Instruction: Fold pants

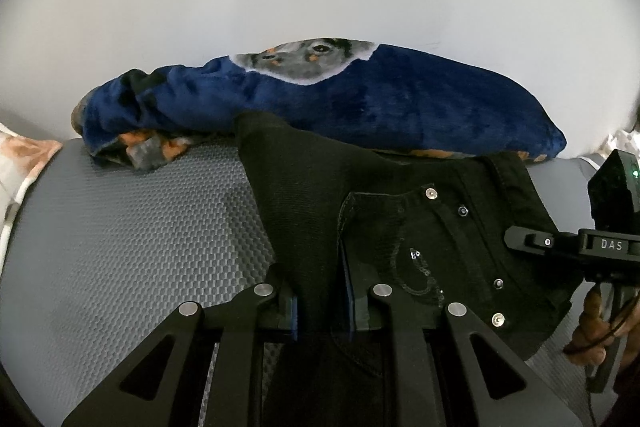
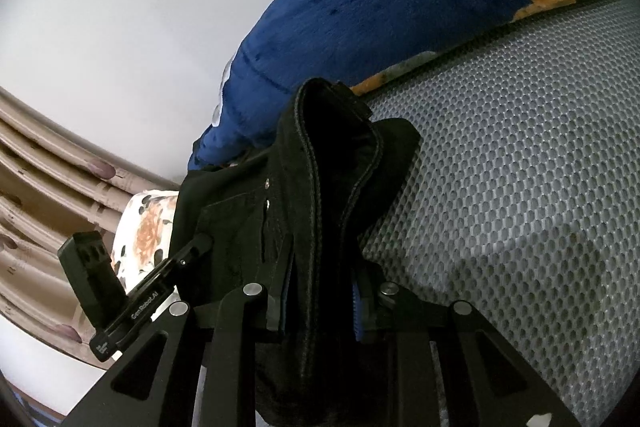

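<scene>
Black jeans (image 1: 400,219) with metal rivets and a pocket lie over a grey mesh mat (image 1: 140,227). My left gripper (image 1: 322,311) is shut on a fold of the black jeans near the pocket. My right gripper (image 2: 320,311) is shut on a thick bunched edge of the same jeans (image 2: 320,187), with a stitched hem standing up between its fingers. The right gripper's body shows at the right edge of the left wrist view (image 1: 600,247), touching the jeans' side. The left gripper's body shows at the lower left of the right wrist view (image 2: 132,307).
A dark blue plush blanket with a dog print (image 1: 360,95) lies bunched along the back of the mat, against a white wall. A floral cloth (image 1: 20,163) sits at the left edge. The grey mat (image 2: 520,187) extends to the right. A beige curtain (image 2: 40,187) hangs at left.
</scene>
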A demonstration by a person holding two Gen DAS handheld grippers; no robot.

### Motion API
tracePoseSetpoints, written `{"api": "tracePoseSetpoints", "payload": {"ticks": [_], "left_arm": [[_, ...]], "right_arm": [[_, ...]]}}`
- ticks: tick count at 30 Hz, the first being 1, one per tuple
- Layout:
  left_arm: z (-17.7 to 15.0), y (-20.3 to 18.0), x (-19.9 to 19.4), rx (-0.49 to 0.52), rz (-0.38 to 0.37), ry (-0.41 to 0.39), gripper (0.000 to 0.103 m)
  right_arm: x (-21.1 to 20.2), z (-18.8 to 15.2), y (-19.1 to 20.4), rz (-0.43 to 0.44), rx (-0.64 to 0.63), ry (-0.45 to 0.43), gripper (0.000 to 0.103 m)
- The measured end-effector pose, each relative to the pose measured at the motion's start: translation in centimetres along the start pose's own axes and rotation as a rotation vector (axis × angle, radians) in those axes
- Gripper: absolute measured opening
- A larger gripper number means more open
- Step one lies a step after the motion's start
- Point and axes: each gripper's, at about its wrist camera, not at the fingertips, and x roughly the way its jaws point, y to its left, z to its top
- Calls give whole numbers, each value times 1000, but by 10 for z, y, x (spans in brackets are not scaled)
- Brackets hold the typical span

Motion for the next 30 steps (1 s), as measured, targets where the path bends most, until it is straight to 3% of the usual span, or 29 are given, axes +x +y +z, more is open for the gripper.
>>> {"api": "tracePoseSetpoints", "payload": {"ticks": [9,15,21,25,28,30], "left_arm": [[-4,5,9,-8,6,2,19],[-9,7,14,-12,27,-6,27],[-14,11,16,-33,87,-17,48],[-17,12,15,-27,147,-23,65],[-19,11,10,-10,216,-43,79],[-20,10,5,-1,245,-62,82]], "right_arm": [[7,0,-4,-3,-8,-7,21],[8,-6,-6,-16,-8,-19,22],[11,-13,2,-88,-60,-44,25],[12,-18,13,-182,-112,-89,44],[8,-20,25,-235,-154,-141,45],[3,-23,35,-279,-189,-180,46]]}}
